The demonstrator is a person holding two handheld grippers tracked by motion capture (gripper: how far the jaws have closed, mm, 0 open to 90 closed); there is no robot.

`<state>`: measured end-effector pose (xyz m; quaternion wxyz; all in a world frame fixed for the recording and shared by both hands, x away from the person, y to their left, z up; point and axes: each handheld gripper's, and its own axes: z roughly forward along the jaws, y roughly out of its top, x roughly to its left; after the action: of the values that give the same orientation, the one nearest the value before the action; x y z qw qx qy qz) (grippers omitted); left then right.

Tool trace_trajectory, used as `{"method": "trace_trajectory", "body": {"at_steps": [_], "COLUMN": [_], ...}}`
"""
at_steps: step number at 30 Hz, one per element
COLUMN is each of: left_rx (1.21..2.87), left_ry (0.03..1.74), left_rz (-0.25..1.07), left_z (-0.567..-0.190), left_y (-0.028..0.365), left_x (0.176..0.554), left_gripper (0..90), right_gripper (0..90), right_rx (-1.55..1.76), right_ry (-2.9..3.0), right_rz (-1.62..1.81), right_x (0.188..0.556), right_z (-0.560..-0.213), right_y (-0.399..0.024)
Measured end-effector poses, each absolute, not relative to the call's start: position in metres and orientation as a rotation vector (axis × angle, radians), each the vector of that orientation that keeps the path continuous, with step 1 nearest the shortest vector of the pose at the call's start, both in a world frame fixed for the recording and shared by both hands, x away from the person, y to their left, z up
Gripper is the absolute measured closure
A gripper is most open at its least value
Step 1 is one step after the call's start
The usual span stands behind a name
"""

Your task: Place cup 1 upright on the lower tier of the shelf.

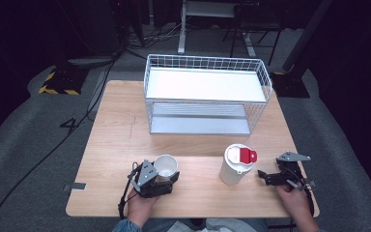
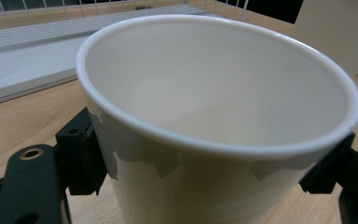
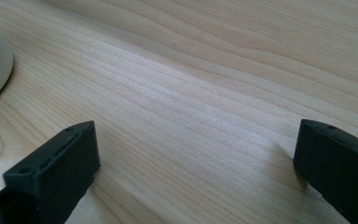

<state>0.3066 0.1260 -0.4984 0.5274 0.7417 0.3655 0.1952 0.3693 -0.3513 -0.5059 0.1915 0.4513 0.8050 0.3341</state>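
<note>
A: The left gripper (image 1: 166, 176) has its jaws pressed on the white cup (image 1: 166, 166), at seven o'clock on the table (image 1: 121, 145). Any advice?

B: Lift it straight and level; the grip sits just under the rim.

A: And the right gripper (image 1: 270, 178)?

B: Jaws wide, holding nothing, low at five o'clock, pointing at the jug (image 1: 236, 164).
</note>
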Motion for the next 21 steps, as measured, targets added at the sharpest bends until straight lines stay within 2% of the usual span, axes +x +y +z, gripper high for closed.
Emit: {"method": "trace_trajectory", "body": {"at_steps": [13, 21], "left_rx": [1.818, 1.811], "left_ry": [0.827, 0.845], "left_rz": [0.503, 0.482], "left_z": [-0.473, -0.460], "left_y": [0.119, 0.113], "left_x": [0.308, 0.319], "left_gripper": [20.4, 20.4], "right_gripper": [0.3, 0.3], "right_rx": [1.270, 1.276], "right_ry": [2.257, 2.254], "right_rz": [0.938, 0.935], "right_x": [0.370, 0.370], "right_z": [-0.506, -0.506], "right_y": [-0.351, -0.350]}}
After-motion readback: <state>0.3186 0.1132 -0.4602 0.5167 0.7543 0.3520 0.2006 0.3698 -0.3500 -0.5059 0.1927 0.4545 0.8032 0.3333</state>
